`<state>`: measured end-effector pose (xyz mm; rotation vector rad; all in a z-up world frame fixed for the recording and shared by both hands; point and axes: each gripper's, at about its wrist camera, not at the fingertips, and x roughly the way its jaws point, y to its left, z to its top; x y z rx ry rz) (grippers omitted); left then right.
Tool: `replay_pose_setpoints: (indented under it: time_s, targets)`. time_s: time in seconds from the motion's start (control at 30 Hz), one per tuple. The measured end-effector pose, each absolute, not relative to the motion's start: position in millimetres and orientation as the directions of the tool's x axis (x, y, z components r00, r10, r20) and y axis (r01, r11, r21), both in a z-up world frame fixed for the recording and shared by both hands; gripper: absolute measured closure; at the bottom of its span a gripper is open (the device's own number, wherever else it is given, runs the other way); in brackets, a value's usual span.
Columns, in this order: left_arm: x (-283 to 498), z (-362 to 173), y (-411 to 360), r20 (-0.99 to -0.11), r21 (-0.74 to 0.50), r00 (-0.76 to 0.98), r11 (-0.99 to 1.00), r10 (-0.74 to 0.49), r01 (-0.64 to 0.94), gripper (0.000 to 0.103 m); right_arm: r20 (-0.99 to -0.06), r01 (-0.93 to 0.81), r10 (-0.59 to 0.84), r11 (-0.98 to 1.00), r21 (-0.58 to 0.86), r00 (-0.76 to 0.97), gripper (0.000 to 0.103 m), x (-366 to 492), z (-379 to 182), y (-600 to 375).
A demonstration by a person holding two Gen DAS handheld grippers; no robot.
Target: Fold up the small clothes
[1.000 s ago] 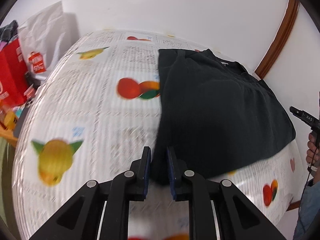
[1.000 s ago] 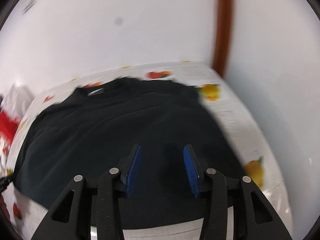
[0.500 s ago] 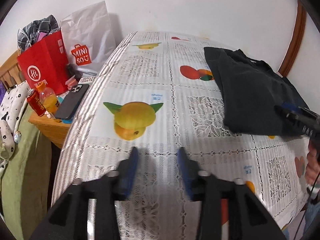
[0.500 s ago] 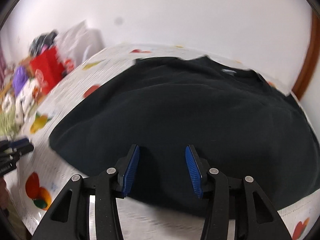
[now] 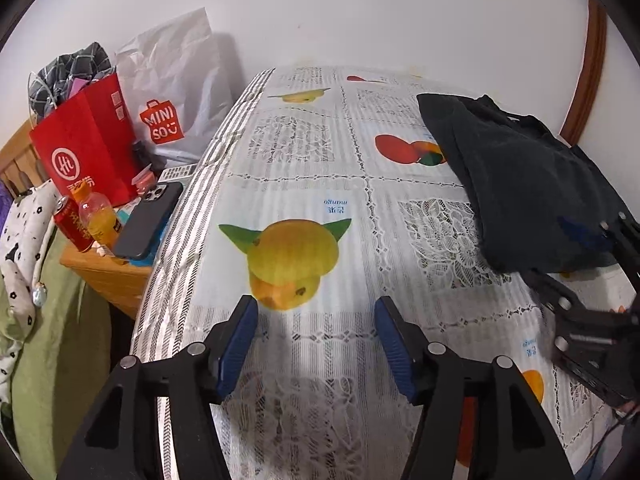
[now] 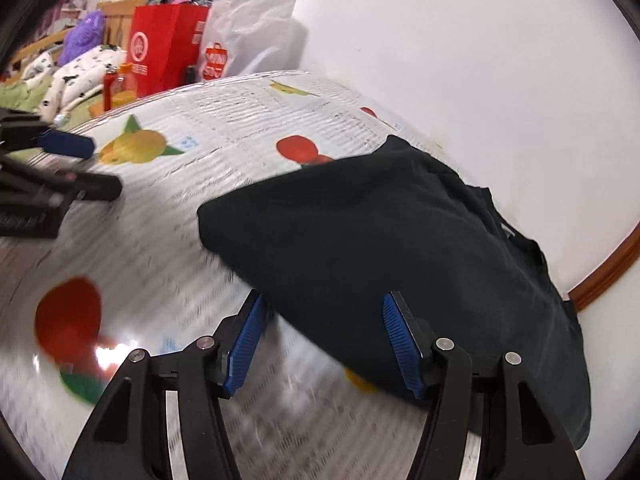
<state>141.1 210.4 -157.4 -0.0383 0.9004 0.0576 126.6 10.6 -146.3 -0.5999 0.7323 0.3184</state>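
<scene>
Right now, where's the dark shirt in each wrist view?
Left wrist: shirt at upper right, on the tablecloth, far from this open tool.
Right wrist: shirt centre to lower right, its near edge between the open tool's fingers.
Shared landmark: red bag.

Dark garment (image 5: 528, 184) folded flat on fruit-print tablecloth (image 5: 304, 200), far-right side.

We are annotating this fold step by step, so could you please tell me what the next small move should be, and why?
Probably close the right gripper on the near edge of the dark garment: its open jaws straddle that edge, while the left gripper hangs open over bare tablecloth, holding nothing.
</scene>
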Motion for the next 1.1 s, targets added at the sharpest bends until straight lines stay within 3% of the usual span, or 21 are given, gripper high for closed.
replay_pose_setpoints:
  time_s: [0.23,0.37,0.47,0.7,0.77,0.87,1.1]
  targets:
    - [143.4,-160.5,209.7,-0.768,-0.022,0.64,0.999,0.0,-0.027,0.034,-0.68,-0.404,0.009,0.81,-0.425,0.733,0.053,156.7,-150.6,26.7]
    - [143.2,-160.7,208.2,-0.767,-0.019,0.641,0.999,0.003,-0.028,0.034,-0.691,-0.401,-0.002,0.813,-0.422,0.723,0.08,167.4,-153.3,33.5]
    - [143.0,-160.4,208.3,-0.768,-0.031,0.641,0.999,-0.008,-0.024,0.032,-0.695,-0.376,-0.014,0.834,-0.405,0.719,0.086,170.3,-150.9,33.2]
    - [143.7,-157.0,203.2,-0.774,-0.012,0.633,0.999,0.014,-0.037,0.033,-0.685,-0.378,0.129,0.897,-0.227,0.717,0.089,174.6,-111.1,18.8]
    - [147.7,-149.9,202.6,-0.788,-0.068,0.615,0.996,-0.024,-0.048,0.033,-0.671,-0.382,0.174,0.907,-0.176,0.721,0.089,176.2,-97.3,11.2]
    - [149.2,-135.5,193.3,-0.777,-0.147,0.622,0.988,-0.09,-0.041,0.033,-0.618,-0.366,0.249,0.928,-0.068,0.745,0.09,178.0,-64.7,-20.4]
    - [156.9,-109.4,128.3,-0.749,-0.115,0.653,0.992,-0.115,0.042,0.033,-0.417,-0.238,0.338,0.932,0.275,0.843,0.09,179.7,2.1,-188.2]
